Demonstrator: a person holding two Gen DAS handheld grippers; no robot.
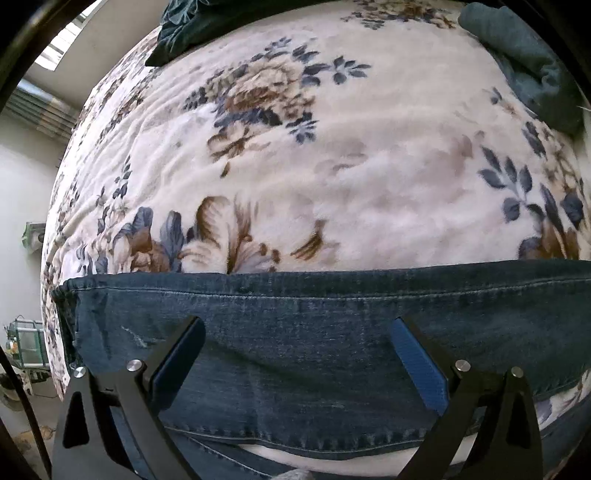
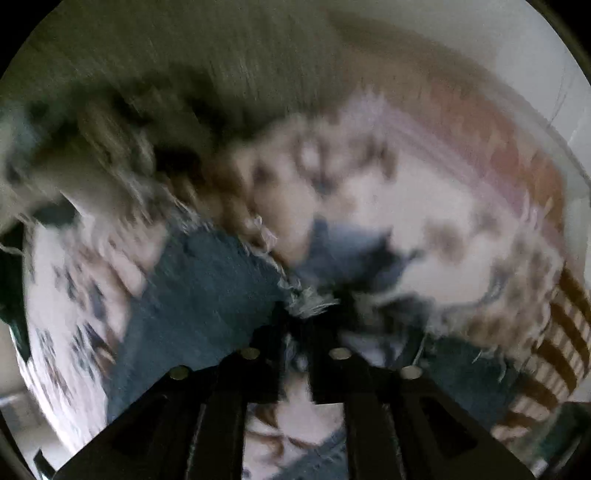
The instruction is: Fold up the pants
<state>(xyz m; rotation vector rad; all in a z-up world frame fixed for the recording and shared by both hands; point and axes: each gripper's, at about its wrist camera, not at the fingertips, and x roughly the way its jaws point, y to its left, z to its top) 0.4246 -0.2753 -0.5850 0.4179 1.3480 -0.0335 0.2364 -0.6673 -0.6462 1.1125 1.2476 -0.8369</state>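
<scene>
L gripper [image 1: 297, 334] wide open, empty, over jeans [image 1: 332, 317] waistband to pin it; R gripper [image 2: 301, 314] pinches frayed hem [image 2: 310, 304] for folding.

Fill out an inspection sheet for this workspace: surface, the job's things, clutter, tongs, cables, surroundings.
Surface: bed covered by a cream floral blanket, rumpled.
Job's things: blue jeans lie across the near edge, stitched seam running side to side; a frayed hem shows in the right wrist view.
Clutter: dark green cloth at the far left, a teal garment at the far right.
Tongs: left tongs open over the denim, gripping nothing; right tongs close together at the frayed hem, grip unclear through motion blur.
Cables: nothing seen.
Surroundings: white wall and a window to the left; striped fabric beside the bed.
</scene>
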